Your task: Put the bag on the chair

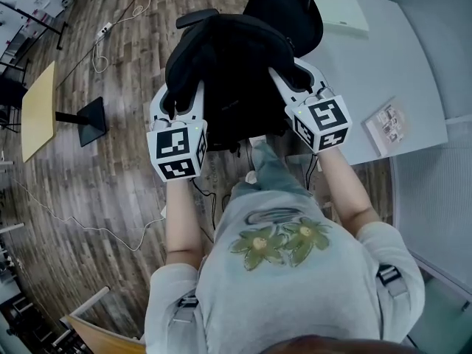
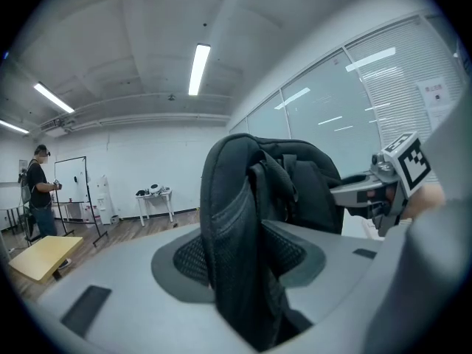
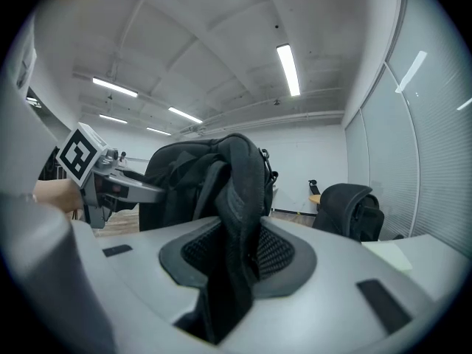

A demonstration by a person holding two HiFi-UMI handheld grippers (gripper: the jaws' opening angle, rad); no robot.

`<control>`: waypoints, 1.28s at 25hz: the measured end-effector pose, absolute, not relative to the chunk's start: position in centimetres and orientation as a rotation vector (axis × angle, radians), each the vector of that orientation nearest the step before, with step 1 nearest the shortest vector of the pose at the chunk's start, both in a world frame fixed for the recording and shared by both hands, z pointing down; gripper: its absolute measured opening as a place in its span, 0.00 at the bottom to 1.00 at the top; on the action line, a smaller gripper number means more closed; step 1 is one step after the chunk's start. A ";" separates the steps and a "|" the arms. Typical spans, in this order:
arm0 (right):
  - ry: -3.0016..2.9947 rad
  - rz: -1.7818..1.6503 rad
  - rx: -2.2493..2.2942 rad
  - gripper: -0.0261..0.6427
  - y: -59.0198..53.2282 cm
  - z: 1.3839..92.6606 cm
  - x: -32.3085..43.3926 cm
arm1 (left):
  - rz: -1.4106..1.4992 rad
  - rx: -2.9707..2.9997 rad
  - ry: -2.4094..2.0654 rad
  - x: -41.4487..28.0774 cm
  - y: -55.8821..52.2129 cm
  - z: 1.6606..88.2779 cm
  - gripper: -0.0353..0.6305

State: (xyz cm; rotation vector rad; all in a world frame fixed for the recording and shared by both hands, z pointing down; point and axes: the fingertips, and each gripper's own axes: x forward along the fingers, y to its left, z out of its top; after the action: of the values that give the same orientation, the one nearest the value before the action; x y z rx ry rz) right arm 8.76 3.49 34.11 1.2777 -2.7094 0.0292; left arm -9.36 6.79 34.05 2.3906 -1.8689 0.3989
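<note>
Look: the bag [image 1: 225,65] is a black backpack, rounded and slumped.
Left gripper [image 1: 183,100]: my jaws pinch a thick padded fold on its left side.
Right gripper [image 1: 293,76]: my jaws clamp a strap on its right side.
Place: it hangs between both, over the black chair [image 1: 284,6], beside the grey table [image 1: 383,57].
Material: soft woven fabric, mesh-lined padding.

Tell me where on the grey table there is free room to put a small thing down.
The table is bare in its middle, between the pale pad at its far end and the booklet near its right edge. It is crowded at the table's left edge, where the chair, the bag and the right gripper stand close together.
</note>
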 end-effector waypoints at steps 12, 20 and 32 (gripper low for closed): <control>-2.765 -0.018 1.232 0.21 -6.3 28.9 6.5 | 0.380 2.348 -1.964 -11.5 -2.2 28.9 0.36; -2.814 -0.049 1.218 0.21 -11.1 28.8 5.4 | 0.372 2.352 -2.023 -12.5 -6.7 28.5 0.36; -2.852 -0.008 1.155 0.21 -16.6 31.2 3.2 | 0.422 2.309 -2.064 -14.6 -11.7 30.3 0.37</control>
State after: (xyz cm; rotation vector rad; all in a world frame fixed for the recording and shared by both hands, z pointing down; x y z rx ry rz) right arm 3.19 -16.62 31.16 1.1549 -2.8515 -0.0078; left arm -14.64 -11.74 30.31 2.3089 -2.0642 0.4224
